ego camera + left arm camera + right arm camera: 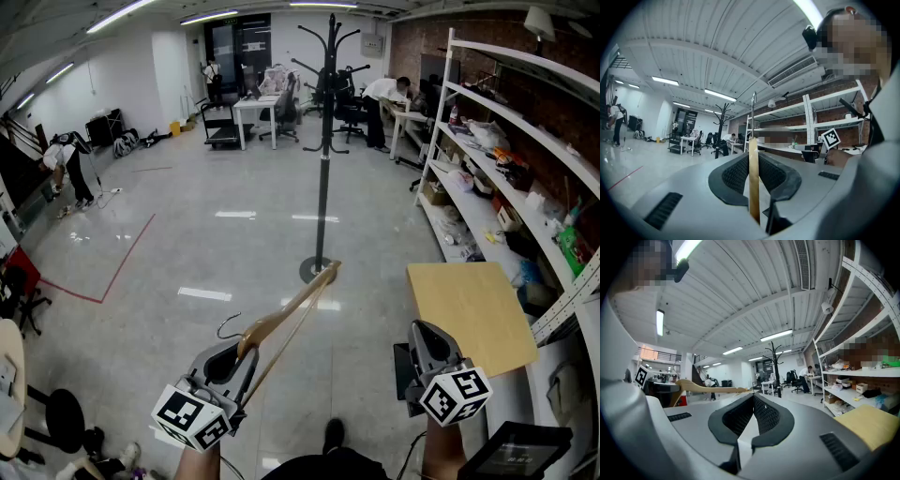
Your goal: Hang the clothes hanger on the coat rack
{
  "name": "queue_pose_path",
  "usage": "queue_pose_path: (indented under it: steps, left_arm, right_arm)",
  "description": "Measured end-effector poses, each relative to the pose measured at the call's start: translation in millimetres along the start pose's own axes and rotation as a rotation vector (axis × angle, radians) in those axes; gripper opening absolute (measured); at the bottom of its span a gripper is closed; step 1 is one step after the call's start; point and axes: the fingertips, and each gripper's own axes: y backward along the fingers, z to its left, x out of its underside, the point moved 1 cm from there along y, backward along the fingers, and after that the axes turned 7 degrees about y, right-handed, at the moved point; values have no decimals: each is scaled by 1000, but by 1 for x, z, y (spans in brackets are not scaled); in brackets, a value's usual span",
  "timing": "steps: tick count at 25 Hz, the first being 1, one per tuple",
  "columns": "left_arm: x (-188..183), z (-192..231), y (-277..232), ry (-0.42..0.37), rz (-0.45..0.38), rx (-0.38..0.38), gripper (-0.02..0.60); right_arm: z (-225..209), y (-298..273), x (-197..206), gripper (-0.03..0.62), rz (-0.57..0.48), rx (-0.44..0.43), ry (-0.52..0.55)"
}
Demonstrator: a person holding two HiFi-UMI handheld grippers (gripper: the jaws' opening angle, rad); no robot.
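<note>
A wooden clothes hanger (291,309) with a metal hook (225,328) is clamped in my left gripper (239,354) at the lower left of the head view. Its long arm slants up and to the right. In the left gripper view the hanger's edge (753,187) stands upright between the pads. The black coat rack (324,141) stands on the floor well ahead, its round base (315,270) just past the hanger's far tip. My right gripper (419,330) is held level at the lower right, shut and empty. From it I see the hanger (708,389) to the left and the coat rack (775,352) far off.
A light wooden tabletop (469,309) lies close on the right, beside long white shelving (506,169) full of clutter. Desks, chairs and people are at the far end of the room. A person (67,169) bends over at the left. Red tape (117,267) marks the glossy floor.
</note>
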Motion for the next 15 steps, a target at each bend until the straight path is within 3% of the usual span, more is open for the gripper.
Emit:
queue_pose_path:
  steps: [11, 15]
  left_arm:
    - [-32, 7, -136, -18, -6, 30, 49]
    - [-34, 26, -170, -14, 12, 31, 49]
  right_arm:
    - [-114, -95, -13, 5, -34, -30, -21]
    - [-124, -132, -12, 5, -38, -61, -30]
